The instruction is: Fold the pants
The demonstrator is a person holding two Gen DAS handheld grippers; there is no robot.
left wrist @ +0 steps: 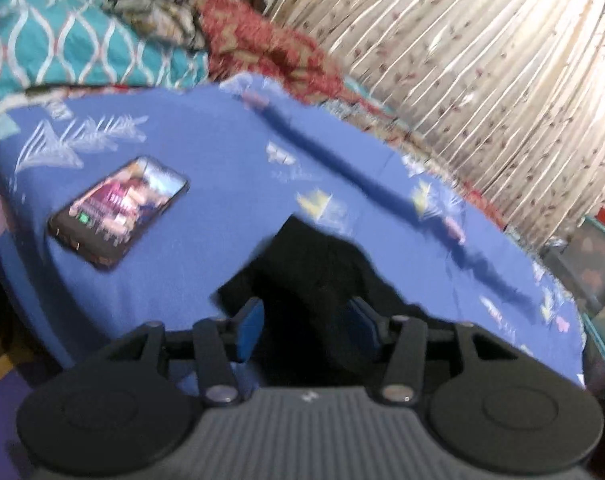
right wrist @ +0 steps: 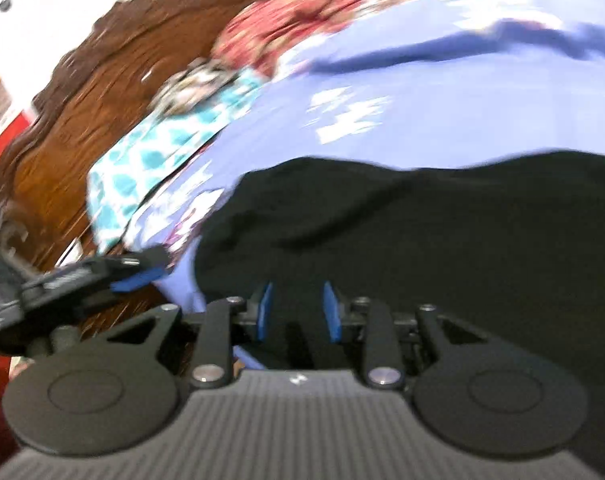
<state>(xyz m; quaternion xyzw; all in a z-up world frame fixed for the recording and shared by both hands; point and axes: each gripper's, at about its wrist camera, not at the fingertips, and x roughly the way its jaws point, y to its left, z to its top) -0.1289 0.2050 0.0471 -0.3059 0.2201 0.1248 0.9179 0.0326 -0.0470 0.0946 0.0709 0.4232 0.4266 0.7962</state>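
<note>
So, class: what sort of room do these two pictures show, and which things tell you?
Most likely a bedroom: a blue patterned bedsheet, a carved wooden headboard, and a pleated floral curtain.

Your matte black left gripper (left wrist: 306, 328) carries blue pads (left wrist: 249, 330), silver pivot screws, two round discs and a grey ribbed housing with a small white logo. Your matching black right gripper (right wrist: 296, 312) looks identical.

A lit smartphone (left wrist: 118, 213) lies flat on the blue printed bedsheet (left wrist: 206, 152). Beyond it sit a teal patterned pillow (left wrist: 62, 44) and a red blanket (left wrist: 258, 44). A pleated floral curtain (left wrist: 482, 80) hangs behind, beside a carved wooden headboard (right wrist: 82, 92).
</note>
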